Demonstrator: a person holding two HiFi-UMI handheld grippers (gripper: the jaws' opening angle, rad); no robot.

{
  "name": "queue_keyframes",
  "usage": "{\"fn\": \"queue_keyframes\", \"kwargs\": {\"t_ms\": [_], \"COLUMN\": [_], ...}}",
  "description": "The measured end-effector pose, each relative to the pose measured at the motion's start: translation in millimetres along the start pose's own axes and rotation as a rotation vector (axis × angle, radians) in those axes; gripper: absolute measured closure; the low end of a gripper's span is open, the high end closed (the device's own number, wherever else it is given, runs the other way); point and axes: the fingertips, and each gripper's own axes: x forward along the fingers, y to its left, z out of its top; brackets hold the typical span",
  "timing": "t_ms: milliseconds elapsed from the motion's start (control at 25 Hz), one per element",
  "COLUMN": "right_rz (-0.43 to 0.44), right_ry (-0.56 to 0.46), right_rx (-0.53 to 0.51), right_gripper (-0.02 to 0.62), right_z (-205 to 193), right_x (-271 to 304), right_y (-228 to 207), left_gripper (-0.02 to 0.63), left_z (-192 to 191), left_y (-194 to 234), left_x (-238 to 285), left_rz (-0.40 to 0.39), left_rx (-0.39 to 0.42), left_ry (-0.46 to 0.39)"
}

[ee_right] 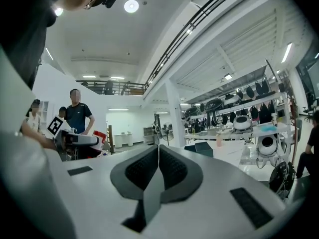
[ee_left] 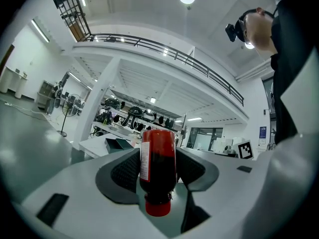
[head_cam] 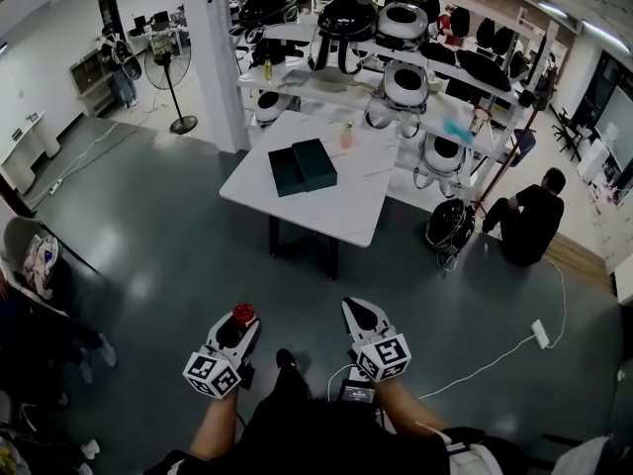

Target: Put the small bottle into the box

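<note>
My left gripper (head_cam: 240, 321) is shut on a small red bottle (ee_left: 157, 169), held with its red cap (ee_left: 157, 207) toward the camera; the bottle's top (head_cam: 242, 313) shows between the jaws in the head view. My right gripper (head_cam: 358, 311) is shut with nothing between its pads (ee_right: 158, 164). The dark green box (head_cam: 302, 166) lies open on the white table (head_cam: 346, 206) far ahead, lid beside it. The same box (ee_left: 117, 144) appears small past the bottle, and as the box (ee_right: 199, 148) in the right gripper view. Both grippers hover over the floor, well short of the table.
White shelving (head_cam: 415, 77) with round helmets and black gear stands behind the table. A pink bottle (head_cam: 346, 136) stands on the table's far side. A person in black (head_cam: 529, 221) crouches at the right. A standing fan (head_cam: 173, 77) is at the left. A cable and power strip (head_cam: 539, 333) lie on the floor.
</note>
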Motion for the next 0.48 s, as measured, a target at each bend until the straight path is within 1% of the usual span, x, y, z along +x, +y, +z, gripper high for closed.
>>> {"fn": "queue_keyframes", "kwargs": {"t_ms": [120, 240, 480], "right_rz": [-0.014, -0.025, -0.029], "right_ry": [-0.004, 0.000, 0.010], "right_rx": [-0.011, -0.017, -0.032], "right_gripper": [0.561, 0.561, 0.561], "right_z": [4, 7, 29], "right_x": [24, 58, 138], "right_y": [-13, -29, -50], "left_gripper": [0.373, 0.373, 0.373], "left_z": [7, 16, 53], "left_y": [20, 50, 111], "left_x": [22, 52, 110], "left_rz": [-0.004, -0.011, -0.034], "left_rx": [0.004, 0.009, 0.015], "left_ry": [-0.013, -0.024, -0.034]}}
